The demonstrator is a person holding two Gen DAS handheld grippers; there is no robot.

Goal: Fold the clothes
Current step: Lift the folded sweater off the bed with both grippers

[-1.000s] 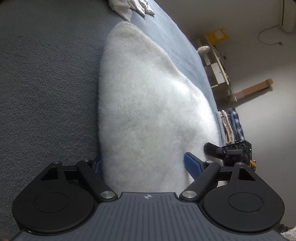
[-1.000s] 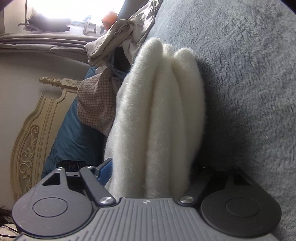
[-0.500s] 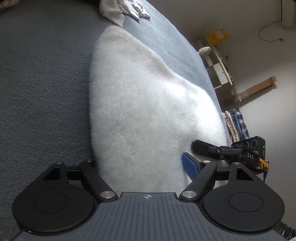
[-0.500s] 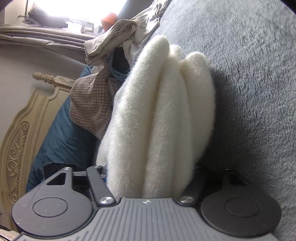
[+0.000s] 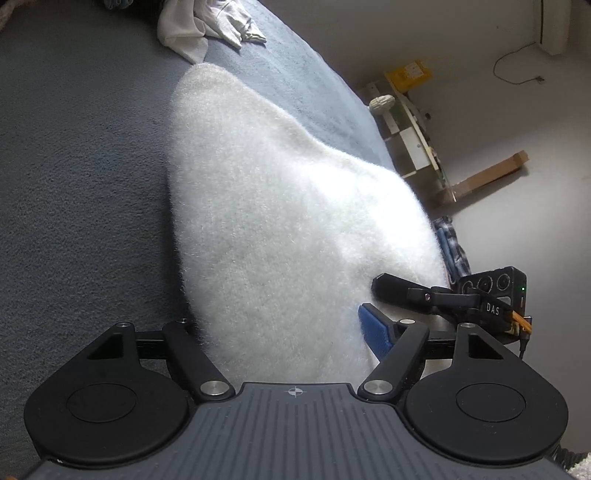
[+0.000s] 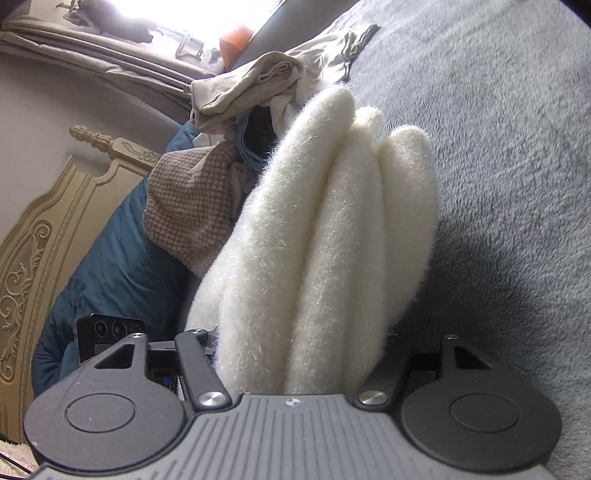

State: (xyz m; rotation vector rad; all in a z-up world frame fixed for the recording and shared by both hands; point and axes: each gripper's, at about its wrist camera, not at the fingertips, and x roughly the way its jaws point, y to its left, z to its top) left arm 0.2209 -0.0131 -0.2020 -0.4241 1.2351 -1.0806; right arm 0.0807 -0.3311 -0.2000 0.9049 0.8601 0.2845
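Left wrist view: white fleece garment (image 5: 280, 229) lies on the grey bed cover (image 5: 74, 184), its near end between the arms of the left hand-held gripper (image 5: 284, 328). One blue pad (image 5: 373, 332) shows beside the fleece; far pad hidden by pile, so can't tell if clamped or just straddling. Right hand-held gripper (image 5: 443, 295) shows at the garment's right edge.

Right wrist view: same garment (image 6: 332, 240) seen as three stacked rolls, i.e. folded into layers. Right hand-held gripper (image 6: 295, 354) has jaws set wide w/ the bundle's end between them; pads hidden by fleece, grip can't be told. Pile of unfolded clothes (image 6: 240, 85) sits beyond, near the headboard (image 6: 44, 229).

Change vs 1 s ago: left view takes in more of the bed and the crumpled white cloth (image 5: 207, 29) at the far end; right unit now further into frame. In right view the bundle appears shorter, more of its far end showing. Both units look to be easing back along the garment.

Judgement: fold stack looks formed; this fits either a final tidy/carry of this item or a mid-fold reposition.
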